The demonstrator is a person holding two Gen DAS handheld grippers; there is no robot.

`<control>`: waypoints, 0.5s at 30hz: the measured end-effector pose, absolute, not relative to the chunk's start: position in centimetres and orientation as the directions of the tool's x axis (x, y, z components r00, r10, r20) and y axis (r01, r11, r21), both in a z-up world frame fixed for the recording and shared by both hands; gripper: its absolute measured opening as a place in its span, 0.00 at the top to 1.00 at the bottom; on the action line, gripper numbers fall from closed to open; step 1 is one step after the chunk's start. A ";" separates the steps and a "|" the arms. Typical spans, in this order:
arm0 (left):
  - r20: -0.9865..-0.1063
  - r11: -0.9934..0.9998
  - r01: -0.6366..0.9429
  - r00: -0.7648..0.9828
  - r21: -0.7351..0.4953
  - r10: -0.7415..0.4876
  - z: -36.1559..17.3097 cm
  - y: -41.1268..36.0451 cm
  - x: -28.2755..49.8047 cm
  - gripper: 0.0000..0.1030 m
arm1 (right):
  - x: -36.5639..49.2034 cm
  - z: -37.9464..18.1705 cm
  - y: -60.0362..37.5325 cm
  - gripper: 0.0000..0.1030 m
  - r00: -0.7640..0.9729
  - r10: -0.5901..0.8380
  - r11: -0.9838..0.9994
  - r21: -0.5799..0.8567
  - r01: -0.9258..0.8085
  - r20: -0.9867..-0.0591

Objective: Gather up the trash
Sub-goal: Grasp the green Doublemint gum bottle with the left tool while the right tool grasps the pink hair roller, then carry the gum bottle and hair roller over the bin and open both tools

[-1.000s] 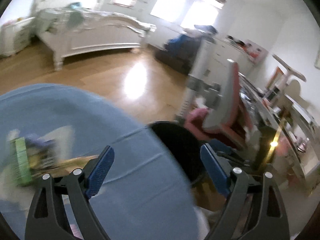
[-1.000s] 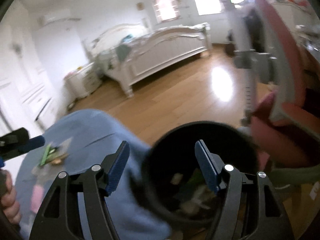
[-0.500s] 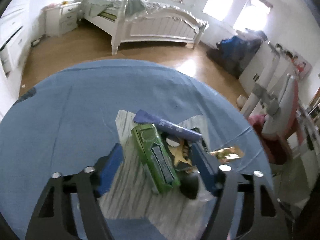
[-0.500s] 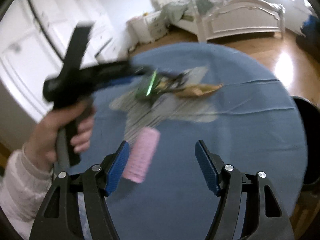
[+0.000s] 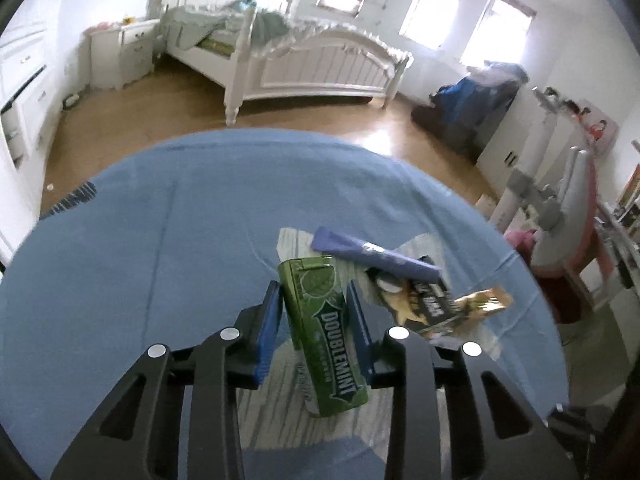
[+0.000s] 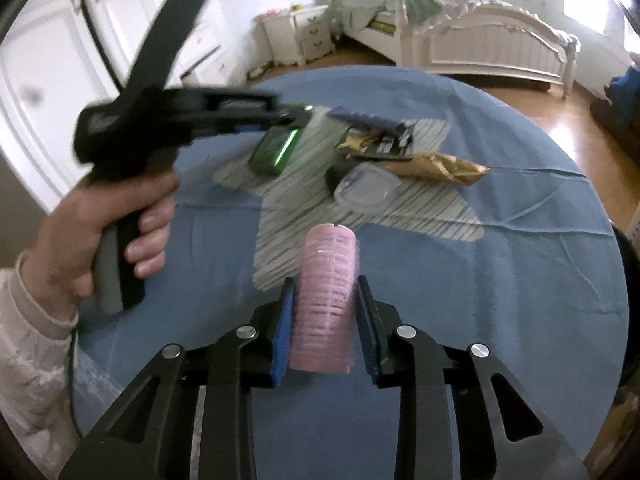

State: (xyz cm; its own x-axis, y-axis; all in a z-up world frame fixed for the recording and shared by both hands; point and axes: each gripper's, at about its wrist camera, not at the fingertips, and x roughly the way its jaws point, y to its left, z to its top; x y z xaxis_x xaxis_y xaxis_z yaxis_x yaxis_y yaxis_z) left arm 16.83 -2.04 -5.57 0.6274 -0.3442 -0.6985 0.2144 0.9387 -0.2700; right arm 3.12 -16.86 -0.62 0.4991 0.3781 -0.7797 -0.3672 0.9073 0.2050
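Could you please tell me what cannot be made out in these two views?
- Right wrist view: left gripper is motion-blurred; its grip on the green Doublemint pack is unclear.
- Left wrist view: black snack wrapper is partly covered by the purple wrapper; its text is unreadable.
- Right wrist view: black trash bin is cut off by the edge; its contents are unseen.

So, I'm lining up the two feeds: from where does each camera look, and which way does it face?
Left wrist: on the left gripper, facing the bed across the blue table; its fingers flank the green gum pack.
Right wrist: on the right gripper, facing likewise; its fingers flank the pink roller; left hand visible.
Shared: gum pack, gold wrapper, bed.
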 end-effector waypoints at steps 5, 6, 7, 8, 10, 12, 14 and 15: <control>-0.628 0.909 0.288 0.658 -0.300 -0.416 -2.1 -4.0 15.2 0.70 | 4.0 1.9 -22.3 0.71 0.624 0.371 0.928 0.248 -0.279 -0.688; -0.614 0.899 0.309 0.657 -0.311 -0.438 -1.4 -4.7 15.1 0.70 | 4.1 2.6 -23.9 0.71 0.659 0.352 0.936 0.249 -0.248 -0.665; -0.600 0.890 0.328 0.657 -0.316 -0.455 -0.8 -5.6 15.0 0.70 | 4.3 3.2 -25.5 0.71 0.690 0.329 0.944 0.250 -0.217 -0.645; -0.584 0.878 0.359 0.656 -0.315 -0.478 0.0 -7.1 14.8 0.70 | 4.5 3.7 -27.0 0.71 0.715 0.305 0.951 0.247 -0.188 -0.629; -0.560 0.855 0.409 0.647 -0.319 -0.518 1.0 -9.6 14.5 0.70 | 4.7 4.4 -29.7 0.71 0.752 0.258 0.961 0.238 -0.138 -0.606; -0.535 0.818 0.466 0.620 -0.338 -0.574 1.9 -12.8 14.6 0.70 | 4.7 5.2 -33.2 0.71 0.793 0.200 0.971 0.225 -0.082 -0.576; -0.522 0.789 0.507 0.595 -0.347 -0.611 2.4 -15.5 15.1 0.70 | 5.1 5.5 -36.6 0.71 0.821 0.136 0.979 0.202 -0.027 -0.554; -0.519 0.773 0.531 0.578 -0.347 -0.630 2.6 -17.2 15.3 0.70 | 5.2 5.6 -37.9 0.71 0.829 0.117 0.980 0.198 -0.007 -0.546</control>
